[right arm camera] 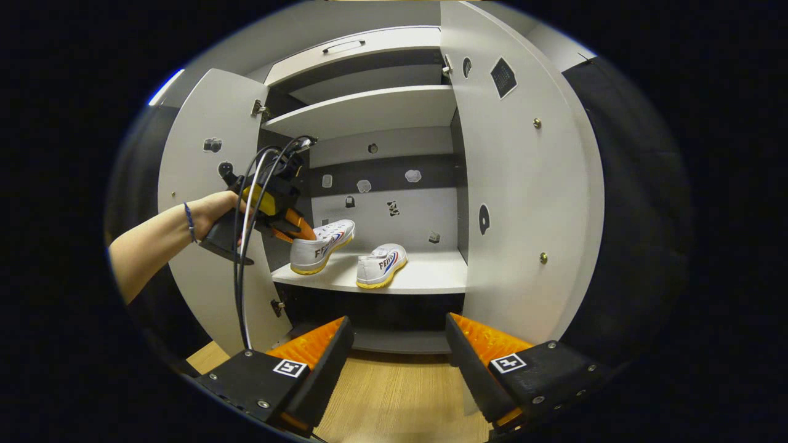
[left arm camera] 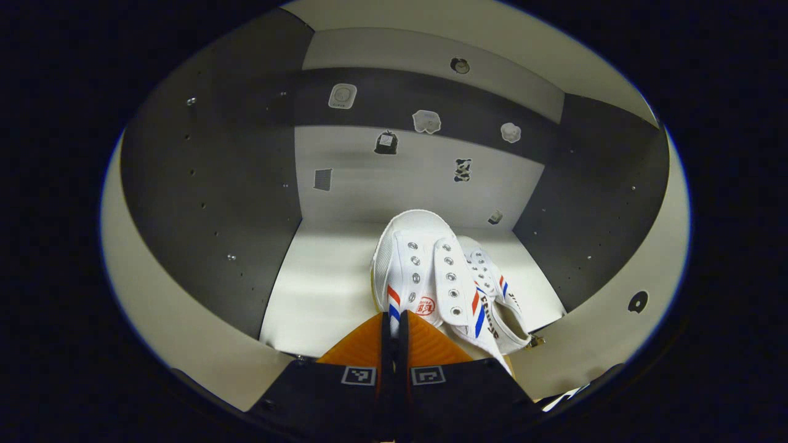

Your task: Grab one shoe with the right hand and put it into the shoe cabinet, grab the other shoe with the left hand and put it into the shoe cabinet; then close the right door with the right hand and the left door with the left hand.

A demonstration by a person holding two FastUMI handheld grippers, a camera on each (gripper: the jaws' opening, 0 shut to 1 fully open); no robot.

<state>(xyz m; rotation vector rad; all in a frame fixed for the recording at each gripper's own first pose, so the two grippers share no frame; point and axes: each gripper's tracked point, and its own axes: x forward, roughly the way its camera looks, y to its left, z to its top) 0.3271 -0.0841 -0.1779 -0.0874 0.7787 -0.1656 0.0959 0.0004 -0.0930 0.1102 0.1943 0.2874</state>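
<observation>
My left claw (left arm camera: pixel 394 323), fingers pressed together on the heel of a white canvas shoe with red and blue stripes (left arm camera: pixel 412 271), holds it over the pale shelf (right arm camera: pixel 425 277) inside the grey two-door shoe cabinet (right arm camera: pixel 517 184). A second matching white shoe (right arm camera: pixel 381 266) rests on that shelf. My right claw (right arm camera: pixel 397 344) hangs wide open, empty, before the open doors

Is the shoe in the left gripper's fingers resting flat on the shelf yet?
Not flat: in the right gripper view the held shoe is tilted, toe raised above the shelf, heel end low.
</observation>
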